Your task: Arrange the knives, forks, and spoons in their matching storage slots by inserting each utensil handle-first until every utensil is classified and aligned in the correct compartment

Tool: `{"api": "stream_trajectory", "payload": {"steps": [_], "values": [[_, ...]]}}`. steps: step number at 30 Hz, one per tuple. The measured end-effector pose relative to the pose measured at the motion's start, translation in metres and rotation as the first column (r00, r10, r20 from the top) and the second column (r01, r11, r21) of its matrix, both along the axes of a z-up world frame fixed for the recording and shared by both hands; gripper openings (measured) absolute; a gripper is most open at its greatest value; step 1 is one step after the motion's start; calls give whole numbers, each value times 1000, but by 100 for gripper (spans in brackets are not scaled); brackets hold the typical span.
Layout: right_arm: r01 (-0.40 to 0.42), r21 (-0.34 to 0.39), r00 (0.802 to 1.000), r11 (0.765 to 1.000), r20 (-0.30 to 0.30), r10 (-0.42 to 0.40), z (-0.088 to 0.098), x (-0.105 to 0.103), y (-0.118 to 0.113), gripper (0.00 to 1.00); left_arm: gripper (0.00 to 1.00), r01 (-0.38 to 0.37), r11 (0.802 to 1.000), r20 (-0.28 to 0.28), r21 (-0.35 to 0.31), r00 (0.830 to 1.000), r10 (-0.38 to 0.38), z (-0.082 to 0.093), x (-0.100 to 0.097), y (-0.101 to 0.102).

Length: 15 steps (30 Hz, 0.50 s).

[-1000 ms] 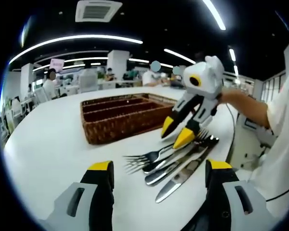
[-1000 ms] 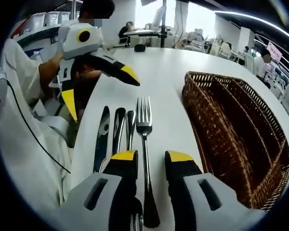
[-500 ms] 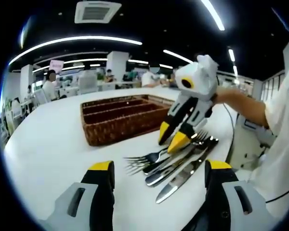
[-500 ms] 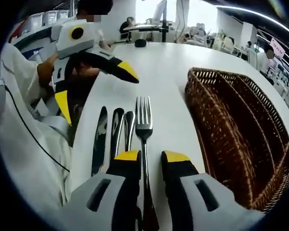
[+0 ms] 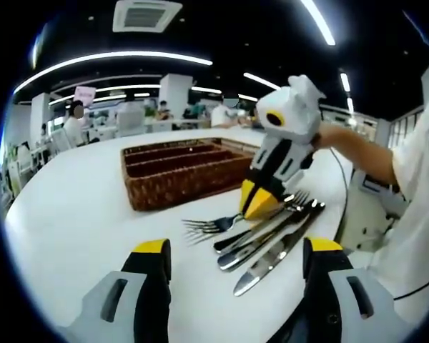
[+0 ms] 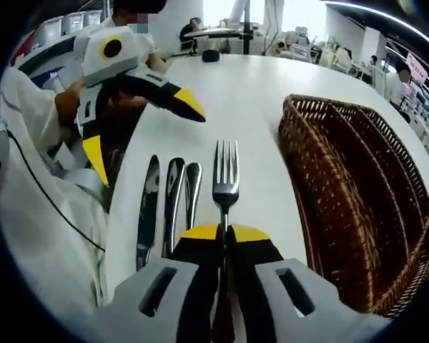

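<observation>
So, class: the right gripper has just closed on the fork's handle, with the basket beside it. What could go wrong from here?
1. The right gripper pinches the fork along its thin handle, so it may twist or slip when lifted.
2. The knife and spoons lie close alongside; lifting could knock them.
3. The basket has narrow slots, so the handle could catch on a divider.

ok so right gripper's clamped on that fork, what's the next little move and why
Probably lift the fork clear of the table and swing it toward the wicker basket. The right gripper is shut on its handle, tines pointing away, and the basket's slots look empty.
</observation>
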State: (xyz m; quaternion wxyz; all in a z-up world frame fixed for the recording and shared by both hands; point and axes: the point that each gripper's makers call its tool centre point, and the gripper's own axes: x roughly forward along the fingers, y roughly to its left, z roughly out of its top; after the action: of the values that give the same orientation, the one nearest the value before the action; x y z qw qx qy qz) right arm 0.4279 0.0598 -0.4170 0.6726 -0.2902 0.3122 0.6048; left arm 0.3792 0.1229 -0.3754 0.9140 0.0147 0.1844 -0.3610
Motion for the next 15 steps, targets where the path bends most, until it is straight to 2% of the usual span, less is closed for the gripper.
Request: {"api": "stream_trajectory", "payload": {"steps": [5, 9, 15], "values": [[6, -11, 1000, 1000, -6, -6, 1, 1, 1, 3, 74, 5, 1000, -2, 7, 1000, -5, -2, -1, 0], [9, -10, 1000, 1000, 14, -9, 2, 4, 0, 3, 73, 8, 1000, 0, 11, 1000, -8, -2, 0, 1], [4, -4, 1000, 1000, 0, -4, 4, 4, -1, 3, 72, 14, 1000, 0, 17, 1000, -14, -2, 0, 1]]}}
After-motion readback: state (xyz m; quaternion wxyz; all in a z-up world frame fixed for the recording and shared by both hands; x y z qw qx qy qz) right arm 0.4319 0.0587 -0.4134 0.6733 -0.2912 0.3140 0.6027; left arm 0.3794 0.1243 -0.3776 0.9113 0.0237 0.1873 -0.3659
